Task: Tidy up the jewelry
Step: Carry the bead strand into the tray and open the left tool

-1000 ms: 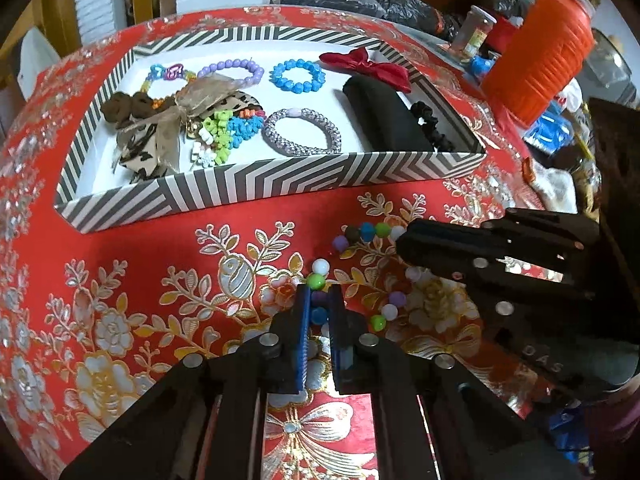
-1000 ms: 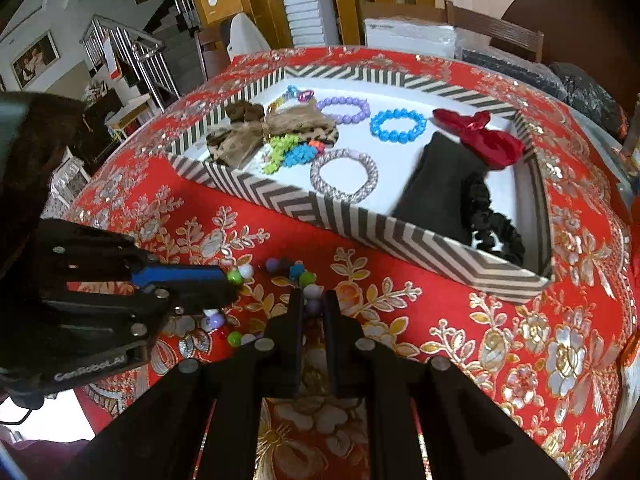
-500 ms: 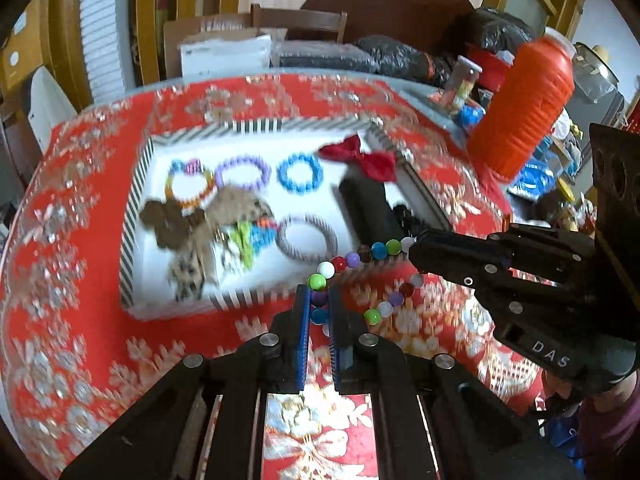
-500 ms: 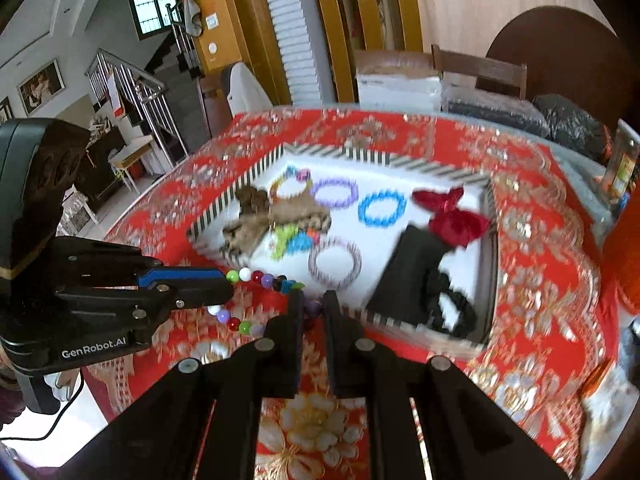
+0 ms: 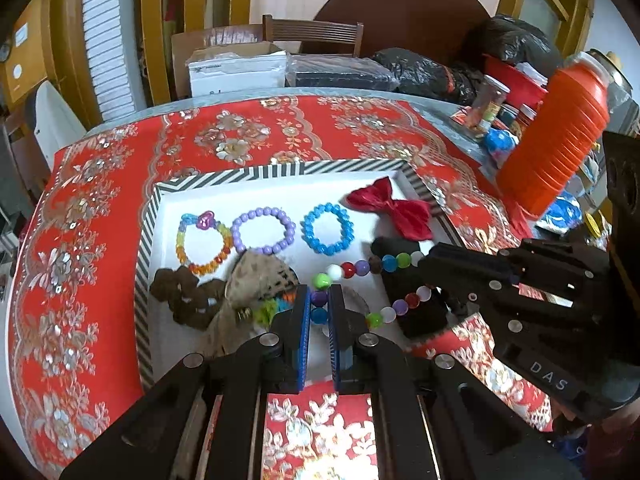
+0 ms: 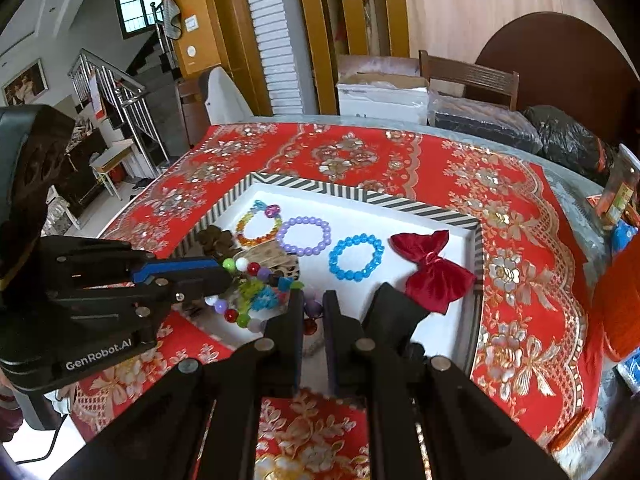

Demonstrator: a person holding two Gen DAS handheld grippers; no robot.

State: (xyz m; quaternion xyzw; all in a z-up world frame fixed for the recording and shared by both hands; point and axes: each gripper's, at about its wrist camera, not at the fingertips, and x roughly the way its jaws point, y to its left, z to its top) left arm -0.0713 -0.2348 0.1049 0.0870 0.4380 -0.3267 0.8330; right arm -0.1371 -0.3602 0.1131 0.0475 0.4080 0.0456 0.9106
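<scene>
Both grippers, left gripper and right gripper, pinch the multicoloured bead bracelet above the striped tray, jaws seemingly nearly closed.

A second ago the multicolored bead bracelet lay on the red tabletop in front of the striped tray, pinched at opposite sides by both pairs of fingers. Now it hangs lifted between the left gripper and the right gripper, stretched over the tray's white floor, beyond its near wall, with the tray's contents beneath the fingertips.
</scene>
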